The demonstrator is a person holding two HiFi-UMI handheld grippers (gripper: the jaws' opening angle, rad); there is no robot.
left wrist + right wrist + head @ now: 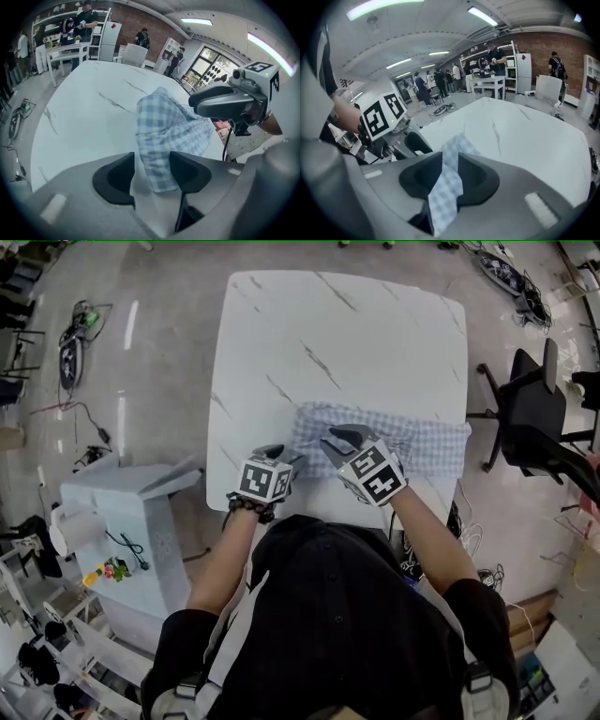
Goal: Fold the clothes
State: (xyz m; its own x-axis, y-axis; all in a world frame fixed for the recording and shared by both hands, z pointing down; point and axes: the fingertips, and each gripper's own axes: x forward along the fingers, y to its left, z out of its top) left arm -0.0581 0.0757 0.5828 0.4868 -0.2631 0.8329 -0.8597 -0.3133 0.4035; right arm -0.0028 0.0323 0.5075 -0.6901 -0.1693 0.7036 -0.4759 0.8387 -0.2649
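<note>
Item: checked cloth (417, 442), blue and white, one piece.
Cloth location: on the near half of the table (328, 324), spread across it, with its right end at the table's right edge.
Cloth condition: rumpled where the grippers meet it, flatter toward the right; the left part is gathered and lifted off the top.
Table: white top with thin grey veining; the far half is bare.
Left gripper (277, 454): at the left end of the cloth, near the table's front edge, angled down.
Left fingers (185, 173): part-way apart, with a thick fold of cloth filling the gap between them; they have hold of it.
Right gripper (339, 440): just beside the left one, over the cloth, angled down and turned toward the left.
Right fingers (473, 176): close together, only a narrow gap, pinched on a strip of cloth that runs through and hangs toward the camera.
Grippers, relation: near each other and not touching; each shows in the other's view.
Person: stands at the table's near edge in a dark top, forearms bare, beads on the left wrist.
Surroundings, head view: black chair (534, 413) to the right of the table; white cabinet (122, 512) to the left; cables on the floor.
Background, gripper views: people stand by white shelving and a brick wall, well away from the table.
</note>
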